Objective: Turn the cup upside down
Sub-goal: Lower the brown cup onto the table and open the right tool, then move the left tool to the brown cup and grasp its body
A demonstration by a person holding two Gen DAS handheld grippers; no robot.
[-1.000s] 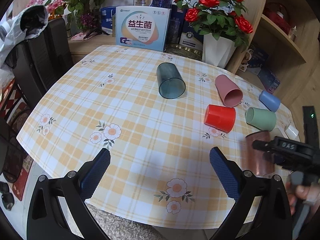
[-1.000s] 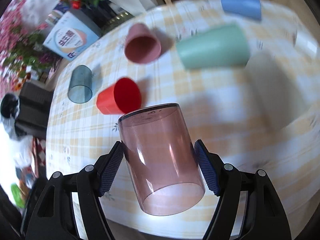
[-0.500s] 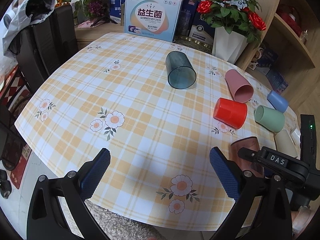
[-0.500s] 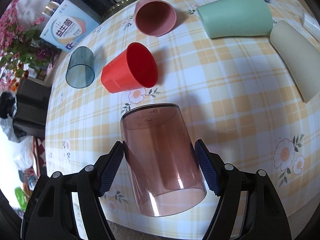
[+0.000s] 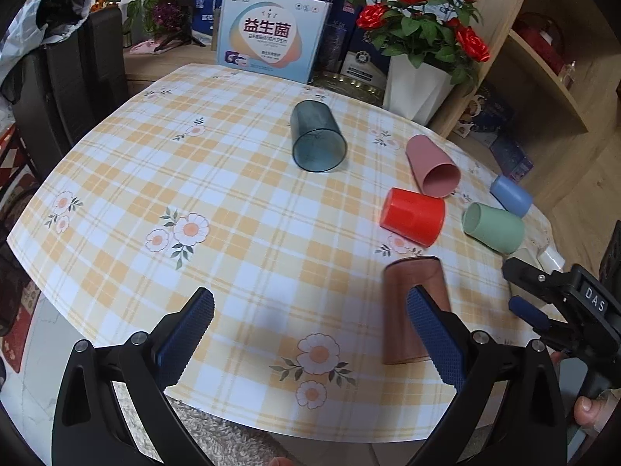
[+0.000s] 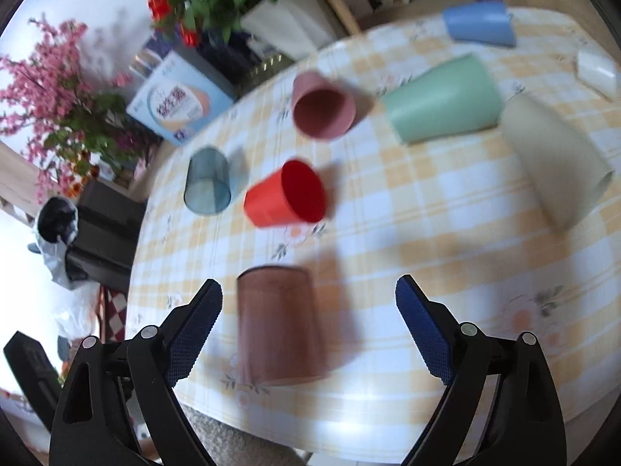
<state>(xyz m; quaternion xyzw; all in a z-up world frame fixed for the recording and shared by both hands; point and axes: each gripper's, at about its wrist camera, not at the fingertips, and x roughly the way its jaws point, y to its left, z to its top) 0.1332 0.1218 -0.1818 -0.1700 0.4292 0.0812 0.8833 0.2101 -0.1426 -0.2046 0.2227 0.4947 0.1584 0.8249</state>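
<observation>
A clear brown cup (image 6: 277, 326) stands upside down on the checked tablecloth (image 6: 427, 233) near its front edge. It also shows in the left wrist view (image 5: 403, 310), partly behind a finger. My right gripper (image 6: 308, 334) is open, its jaws wide apart on either side of the cup and not touching it. In the left wrist view the right gripper (image 5: 543, 303) sits to the right of the cup. My left gripper (image 5: 310, 338) is open and empty above the front of the table.
Several cups lie on their sides: red (image 5: 413, 215), pink (image 5: 432, 165), green (image 5: 493, 227), blue (image 5: 510, 196), beige (image 6: 555, 159) and a clear dark teal one (image 5: 316, 141). A box (image 5: 271, 35) and a vase of red roses (image 5: 417, 77) stand at the back.
The right gripper set the brown cup down upside down, opened and let it go, then drew back. The left gripper barely moved.
</observation>
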